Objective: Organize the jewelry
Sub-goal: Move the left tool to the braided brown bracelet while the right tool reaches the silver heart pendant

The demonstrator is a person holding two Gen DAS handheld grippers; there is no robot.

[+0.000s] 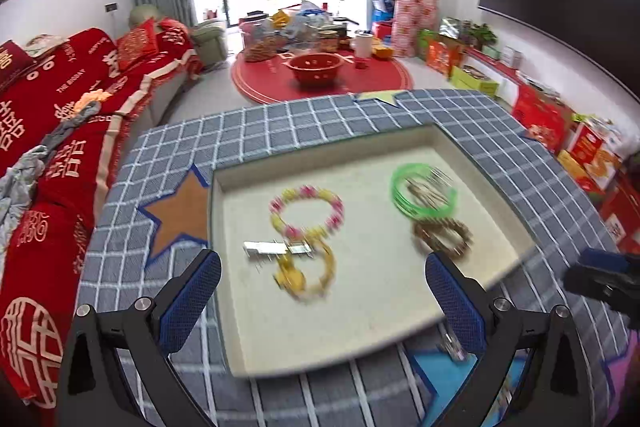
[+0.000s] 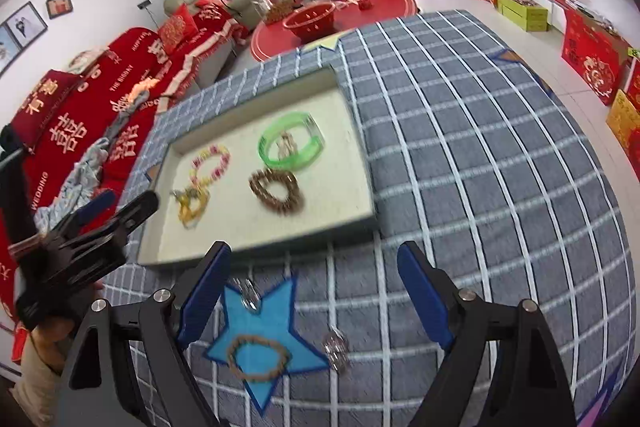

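Both tools stand wide, nothing between the pads. Right tool point(image 2: 312, 291) hangs over the near part of the desk point(image 2: 500, 155), above a blue star patch point(image 2: 272, 323) on the checked cloth; a tan beaded bracelet point(image 2: 258, 357) lies on the star, a small silver piece point(image 2: 247, 293) at the star's upper point, another silver piece point(image 2: 336, 349) just right of it. Left tool point(image 1: 324, 291) sits over the near half of the cream tray point(image 1: 360, 339). In the tray, near to far: a yellow bracelet point(image 1: 306, 273) touching a silver clip point(image 1: 276, 249), a brown beaded bracelet point(image 1: 442, 237), a pink-and-yellow bracelet point(image 1: 306, 211), a green bangle point(image 1: 424, 197) ringing something small and blurred. Beyond the desk, a red basket point(image 1: 316, 67) and a red sofa point(image 1: 80, 99).
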